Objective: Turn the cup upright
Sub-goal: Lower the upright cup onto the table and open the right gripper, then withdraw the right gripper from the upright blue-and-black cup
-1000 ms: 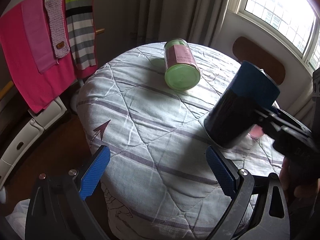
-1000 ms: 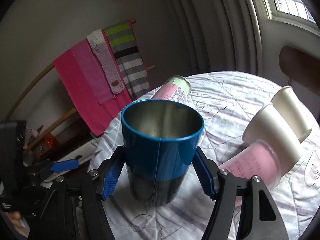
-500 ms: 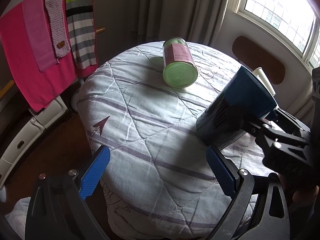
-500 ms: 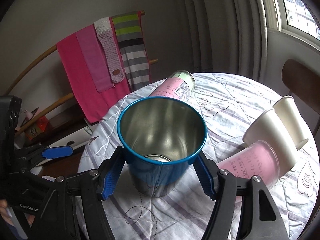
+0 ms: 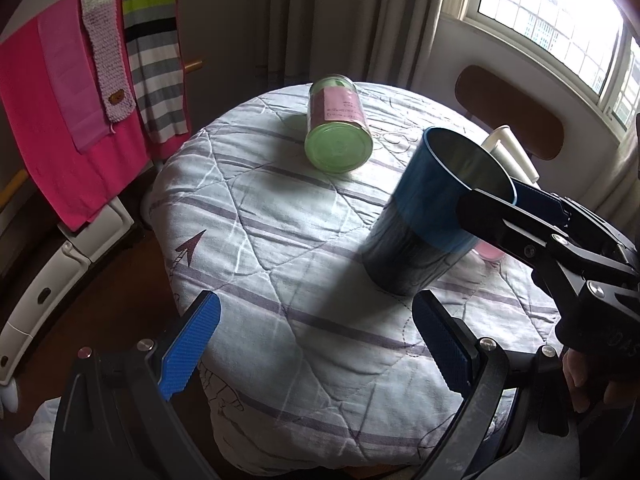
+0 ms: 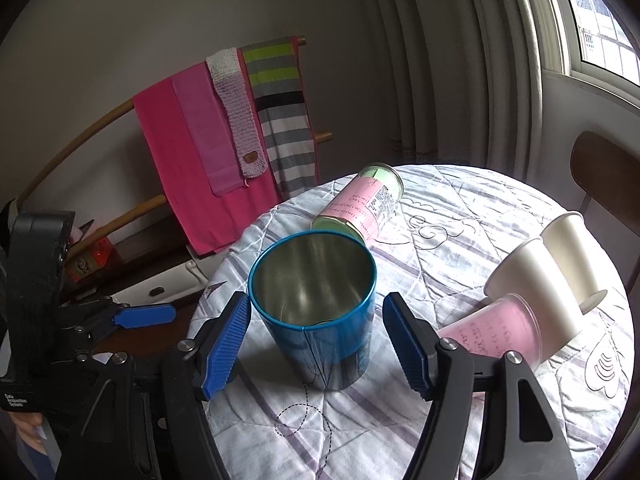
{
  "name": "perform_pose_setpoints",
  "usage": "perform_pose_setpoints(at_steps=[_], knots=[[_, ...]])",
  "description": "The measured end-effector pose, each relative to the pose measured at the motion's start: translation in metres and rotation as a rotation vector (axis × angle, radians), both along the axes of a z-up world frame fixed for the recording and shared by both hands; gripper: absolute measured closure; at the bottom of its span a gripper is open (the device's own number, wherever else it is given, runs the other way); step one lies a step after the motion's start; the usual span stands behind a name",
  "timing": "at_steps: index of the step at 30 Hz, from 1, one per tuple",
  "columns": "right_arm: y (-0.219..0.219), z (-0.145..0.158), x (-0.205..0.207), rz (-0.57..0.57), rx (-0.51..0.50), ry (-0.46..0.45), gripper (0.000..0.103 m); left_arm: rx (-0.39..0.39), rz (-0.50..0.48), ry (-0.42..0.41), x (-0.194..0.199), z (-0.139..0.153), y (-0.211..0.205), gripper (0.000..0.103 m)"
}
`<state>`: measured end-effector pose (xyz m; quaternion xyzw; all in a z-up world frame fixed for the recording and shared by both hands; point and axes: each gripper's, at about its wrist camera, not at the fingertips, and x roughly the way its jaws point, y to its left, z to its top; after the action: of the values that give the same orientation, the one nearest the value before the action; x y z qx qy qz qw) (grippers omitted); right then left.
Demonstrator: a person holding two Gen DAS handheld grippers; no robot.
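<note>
A blue metal cup (image 6: pixel 320 320) stands upright, mouth up, on the round quilted table (image 6: pixel 460 420); it also shows in the left wrist view (image 5: pixel 432 224). My right gripper (image 6: pixel 316 344) is open, its blue pads on either side of the cup with small gaps. In the left wrist view the right gripper (image 5: pixel 516 204) reaches in from the right around the cup. My left gripper (image 5: pixel 316 344) is open and empty, low over the table's near edge.
A green can with a pink label (image 5: pixel 338 128) lies on its side at the back of the table. Two white cups (image 6: pixel 552 280) and a pink cup (image 6: pixel 496 332) lie tipped at the right. Cloths hang on a rack (image 5: pixel 80 92) at the left. A chair back (image 5: pixel 512 112) stands behind.
The right gripper tilted the blue cup from leaning to upright, set it on the table, and opened off it. The left gripper has stayed put.
</note>
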<state>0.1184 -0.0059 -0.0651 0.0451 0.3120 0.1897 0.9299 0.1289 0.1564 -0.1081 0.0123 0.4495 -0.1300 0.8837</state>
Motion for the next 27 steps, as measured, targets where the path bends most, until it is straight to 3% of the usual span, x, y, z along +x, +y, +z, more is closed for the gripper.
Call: perform_pose_setpoints(at_steps=[10,15,27], knots=[[-0.023,0.015,-0.031,-0.032,0.007,-0.040,0.031,0.000,-0.053,-0.030,-0.021,0.017,-0.030,0.005],[-0.043,0.024,-0.048,-0.099,-0.010,-0.063,0.027,0.004,-0.078,-0.064,-0.038,0.031,-0.049,0.005],[-0.096,0.025,-0.072,-0.247,-0.007,-0.022,0.027,0.027,-0.145,-0.123,-0.073,0.054,-0.100,0.005]])
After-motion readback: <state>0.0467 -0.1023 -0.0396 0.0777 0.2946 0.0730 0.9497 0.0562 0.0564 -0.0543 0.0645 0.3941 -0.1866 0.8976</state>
